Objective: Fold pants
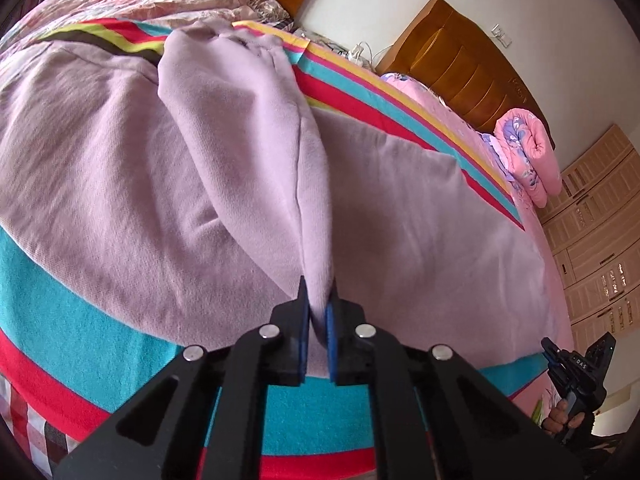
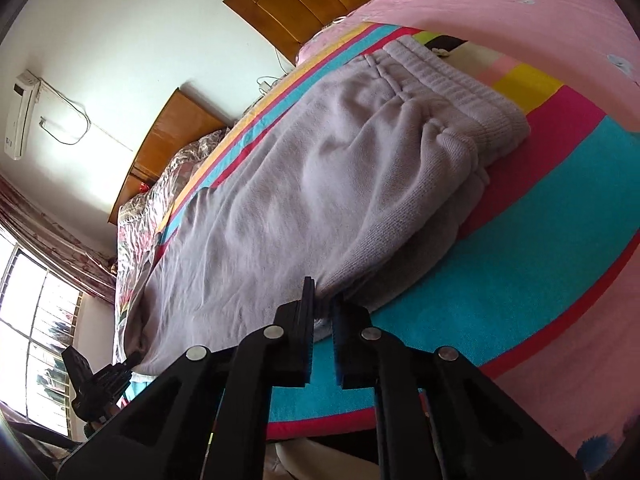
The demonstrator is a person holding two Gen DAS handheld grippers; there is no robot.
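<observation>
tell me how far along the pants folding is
Early to midway. The pants lie on the striped blanket, apparently legs stacked. The left gripper has pinched a ridge of fabric and lifted it; the right gripper is at the near edge, grip unclear. The crosswise folds are left.

Lilac pants, multicolour-striped blanket

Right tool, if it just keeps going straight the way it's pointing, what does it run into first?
The right tool would meet the lilac pants at once: their near edge already sits between its fingers, which look closed on it, with the striped blanket underneath.
</observation>
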